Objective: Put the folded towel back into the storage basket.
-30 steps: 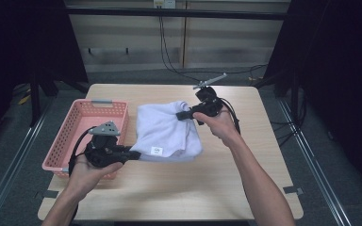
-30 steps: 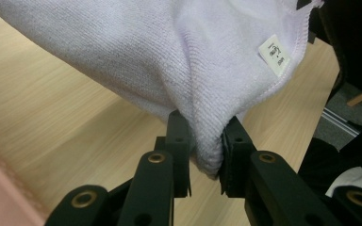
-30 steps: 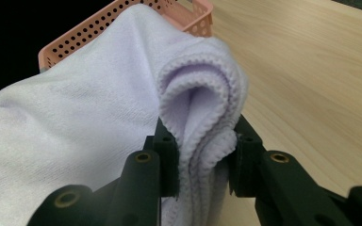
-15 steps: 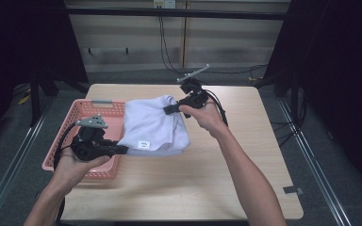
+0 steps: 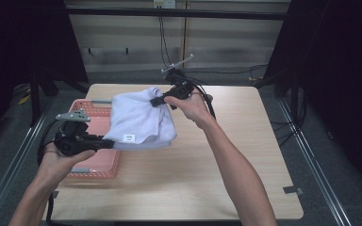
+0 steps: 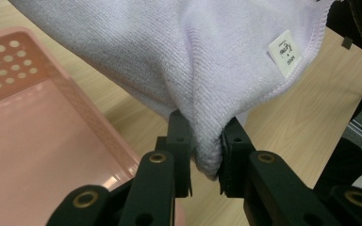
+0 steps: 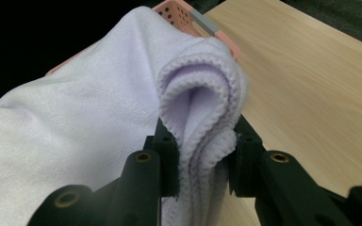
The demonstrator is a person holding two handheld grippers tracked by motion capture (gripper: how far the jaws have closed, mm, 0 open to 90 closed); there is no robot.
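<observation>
Left tool (image 5: 107,142): jaws clamped on a bunched near corner of the towel; in the left gripper view the cloth is pinched between both pads.
Right tool (image 5: 156,100): jaws clamped on a thick folded far edge of the towel; several layers sit between the pads in the right gripper view.
Towel (image 5: 139,120): white, folded, held clear of the desk between the two tools; its left part hangs over the right edge of the basket, a small white label (image 5: 129,138) showing near the front hem.
Basket (image 5: 92,162): pink, perforated plastic, at the left side of the desk, under the left hand (image 5: 63,159).
Desk (image 5: 245,155): light wood top.
</observation>
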